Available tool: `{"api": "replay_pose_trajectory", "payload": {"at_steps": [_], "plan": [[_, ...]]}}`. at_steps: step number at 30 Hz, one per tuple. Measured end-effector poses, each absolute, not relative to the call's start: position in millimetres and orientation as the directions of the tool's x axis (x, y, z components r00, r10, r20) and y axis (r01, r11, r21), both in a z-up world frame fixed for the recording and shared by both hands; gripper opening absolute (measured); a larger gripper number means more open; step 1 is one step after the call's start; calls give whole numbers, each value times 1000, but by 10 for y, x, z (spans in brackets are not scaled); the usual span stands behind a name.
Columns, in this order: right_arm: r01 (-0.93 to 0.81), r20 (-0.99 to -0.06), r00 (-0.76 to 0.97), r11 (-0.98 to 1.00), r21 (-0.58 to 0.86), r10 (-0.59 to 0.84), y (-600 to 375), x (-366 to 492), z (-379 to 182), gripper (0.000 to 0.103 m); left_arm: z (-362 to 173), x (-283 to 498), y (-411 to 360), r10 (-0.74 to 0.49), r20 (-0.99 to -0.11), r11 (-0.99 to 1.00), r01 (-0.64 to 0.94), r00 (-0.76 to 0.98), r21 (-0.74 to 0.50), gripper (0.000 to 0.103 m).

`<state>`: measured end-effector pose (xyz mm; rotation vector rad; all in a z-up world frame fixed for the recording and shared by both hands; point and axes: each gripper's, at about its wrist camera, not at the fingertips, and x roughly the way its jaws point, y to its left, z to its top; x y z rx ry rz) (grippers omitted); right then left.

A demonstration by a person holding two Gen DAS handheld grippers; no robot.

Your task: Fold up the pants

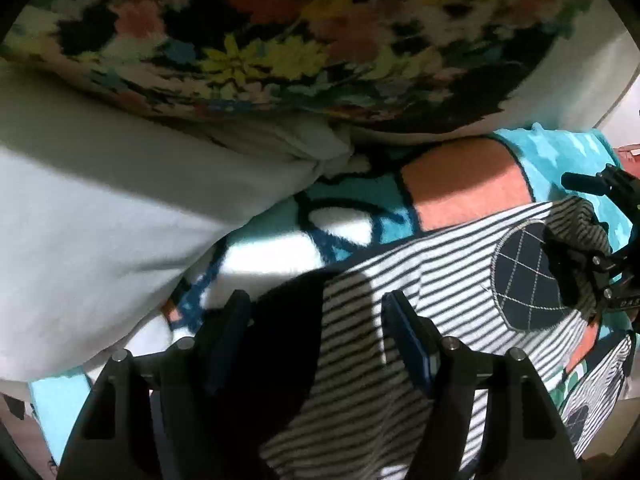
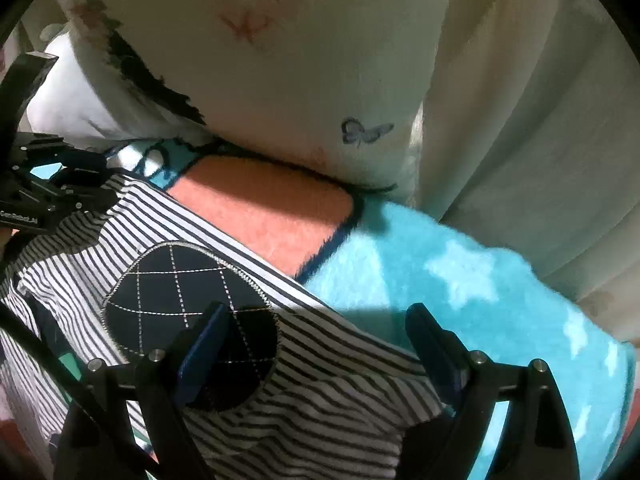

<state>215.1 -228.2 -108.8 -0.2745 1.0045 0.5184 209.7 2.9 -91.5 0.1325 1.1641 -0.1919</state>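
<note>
The pants (image 1: 432,280) are white with thin dark stripes and a round navy quilted patch (image 1: 524,276). They lie on a fluffy turquoise, coral and white blanket (image 1: 464,192). My left gripper (image 1: 316,308) is open, its jaws wide apart just above the striped cloth. In the right wrist view the pants (image 2: 340,392) and patch (image 2: 172,288) lie under my right gripper (image 2: 316,324), which is open and straddles the pants' edge. The right gripper also shows in the left wrist view (image 1: 596,252), amid bunched cloth. The left gripper shows at the left edge of the right wrist view (image 2: 44,196).
A floral pillow (image 1: 280,44) and a white pillow (image 1: 92,232) lie beyond the pants in the left wrist view. A white pillow with a butterfly print (image 2: 280,80) and a pale curtain (image 2: 540,140) stand behind the blanket (image 2: 460,280) in the right wrist view.
</note>
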Motion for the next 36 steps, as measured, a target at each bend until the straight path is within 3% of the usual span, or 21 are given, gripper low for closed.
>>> {"api": "replay_pose_trajectory", "payload": {"at_steps": [9,11,14,16,17,18,19,36], "plan": [[-524,-860,397,848,75,321,-2351,2153,-1150,93,-1043,2317,10,-109,-933,972,232,343,-28,84],[-528,-857,398,846,78,327,-2367,2144,-1125,88,-1048,2327,-17,-102,-935,971,239,341,-19,84],[-542,-852,392,835,92,347,-2360,2104,-1076,69,-1039,2362,-22,-97,-936,972,235,338,-16,83],[-554,-852,362,822,131,379,-2372,2096,-1037,38,-1007,2291,-110,-95,-935,971,239,341,-12,72],[-553,-855,352,822,139,381,-2363,2097,-1028,32,-979,2248,-88,-96,-934,970,245,344,-10,54],[-555,-856,345,819,145,385,-2368,2106,-1019,22,-932,2222,-108,-109,-933,967,255,344,-19,23],[-559,-856,330,813,164,399,-2377,2097,-1013,11,-905,2212,-115,-126,-934,965,259,333,-38,8],[-513,-790,430,838,186,438,-2515,1503,-376,6,-297,1592,-59,-132,-872,970,240,470,-17,8]]}}
